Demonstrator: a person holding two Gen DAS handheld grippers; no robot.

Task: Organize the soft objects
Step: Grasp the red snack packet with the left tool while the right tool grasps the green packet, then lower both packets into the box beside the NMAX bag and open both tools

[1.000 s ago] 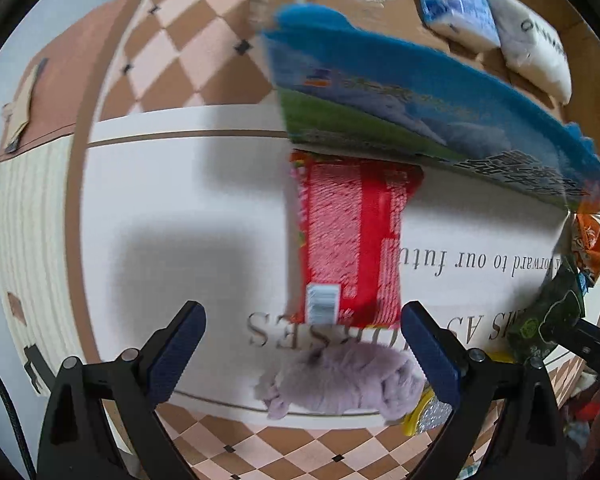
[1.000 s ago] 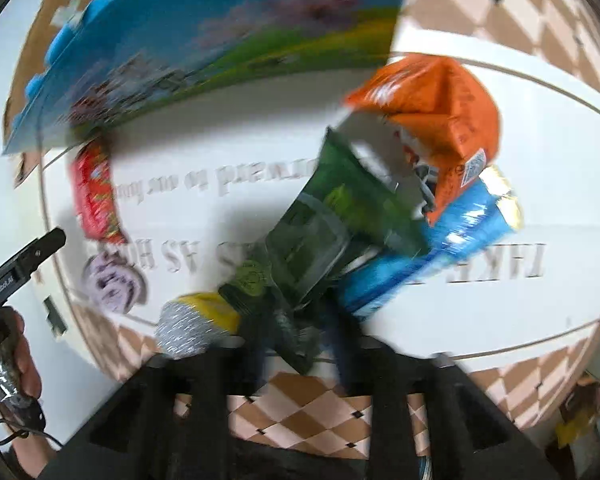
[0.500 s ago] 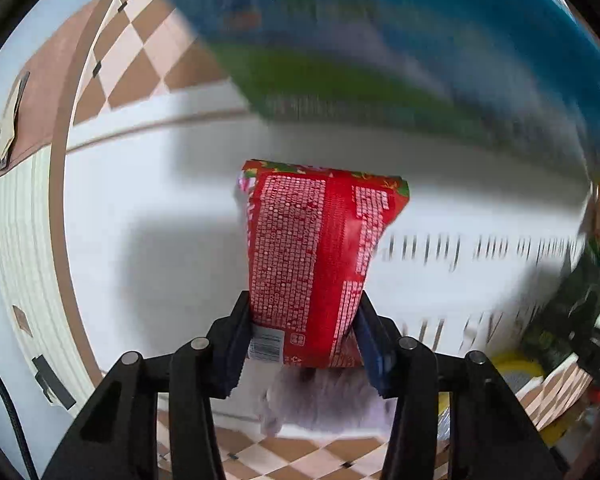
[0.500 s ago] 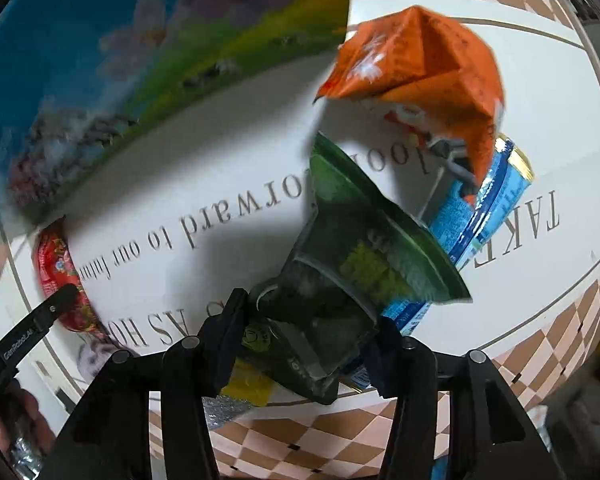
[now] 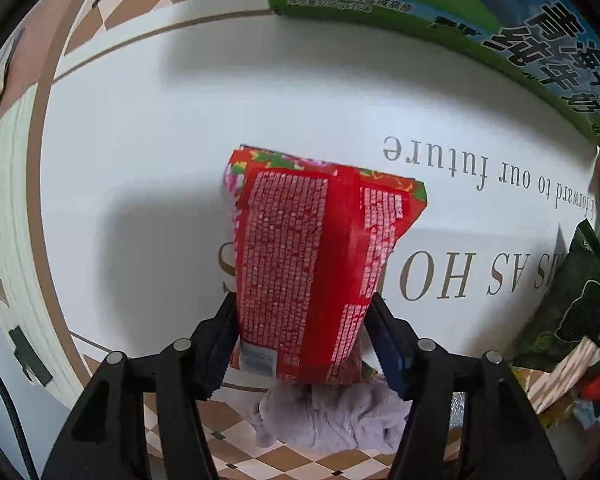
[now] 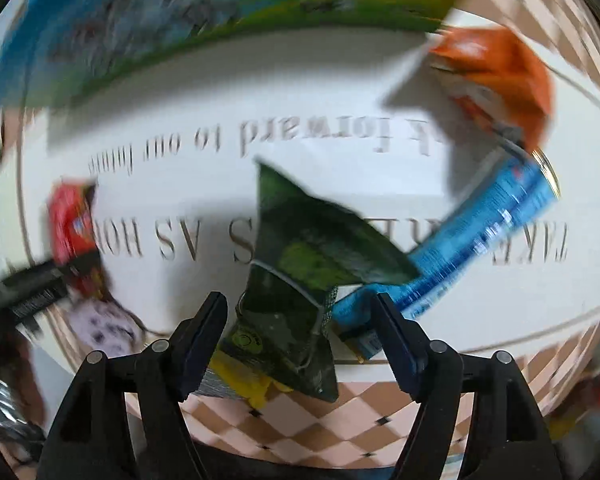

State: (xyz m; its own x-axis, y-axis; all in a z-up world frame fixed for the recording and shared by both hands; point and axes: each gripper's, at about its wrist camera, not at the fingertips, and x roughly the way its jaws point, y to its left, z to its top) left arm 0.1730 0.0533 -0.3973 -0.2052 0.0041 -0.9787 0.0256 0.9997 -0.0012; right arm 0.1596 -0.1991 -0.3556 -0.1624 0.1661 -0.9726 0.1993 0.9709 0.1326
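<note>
A white mat printed with large grey lettering covers the desk, over a brown-and-cream checked cloth that shows at the edges; a big blue-and-green printed carton hangs across the top of both views.

The left hand-held gripper points steeply down, and its jaws, which have just been opening a little, stand at a middling width with the red snack packet between them. The pads appear to press on the packet's lower sides, though the contact is partly hidden. The packet's long axis runs from the jaws toward 12 o'clock. A lilac plush toy lies just under the packet, at 6 o'clock.

The right hand-held gripper has also just been opening. Its jaws stand fairly wide around a dark green packet, with a clear gap on each side, so the packet looks freed or nearly so. Its length runs toward 12 o'clock. A blue packet reaches out at 2 o'clock, with an orange bag beyond it.

The left hand-held gripper alone seems to have a packet in its grip, so carrying the red packet off looks like the coming move.
</note>
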